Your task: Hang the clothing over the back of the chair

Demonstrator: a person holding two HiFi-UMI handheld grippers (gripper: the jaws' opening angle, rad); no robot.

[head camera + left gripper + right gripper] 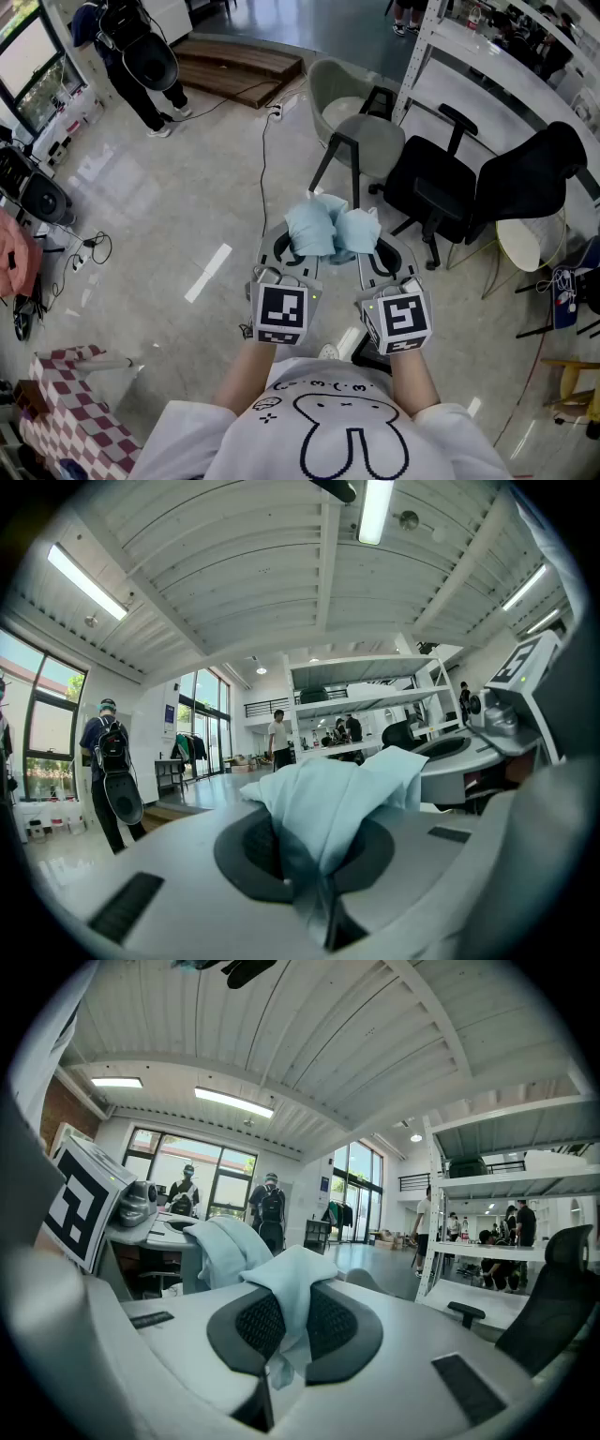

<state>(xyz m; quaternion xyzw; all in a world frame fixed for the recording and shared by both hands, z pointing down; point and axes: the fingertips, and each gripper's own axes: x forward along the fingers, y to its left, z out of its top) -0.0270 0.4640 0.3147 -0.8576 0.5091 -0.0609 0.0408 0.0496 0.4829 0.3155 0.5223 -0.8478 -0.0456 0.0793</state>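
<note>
I hold a light blue piece of clothing (332, 231) bunched up between both grippers, level and side by side in front of my chest. My left gripper (302, 251) is shut on one bunch of the cloth (330, 799), which spills out over its jaws. My right gripper (364, 253) is shut on the other bunch (284, 1299), with a fold sticking up between its dark pads (328, 1321). A grey-green chair (367, 139) with black legs stands just beyond the clothing. Each gripper shows in the other's view, the right gripper body (511, 710) and the left gripper body (98, 1206).
Two black office chairs (441, 187) (530, 173) stand right of the grey chair, by white shelving (473, 56). A person with a backpack (131, 47) stands far left near a wooden platform (234, 66). A cable (263, 159) crosses the floor. A checkered cloth (66, 403) lies at the lower left.
</note>
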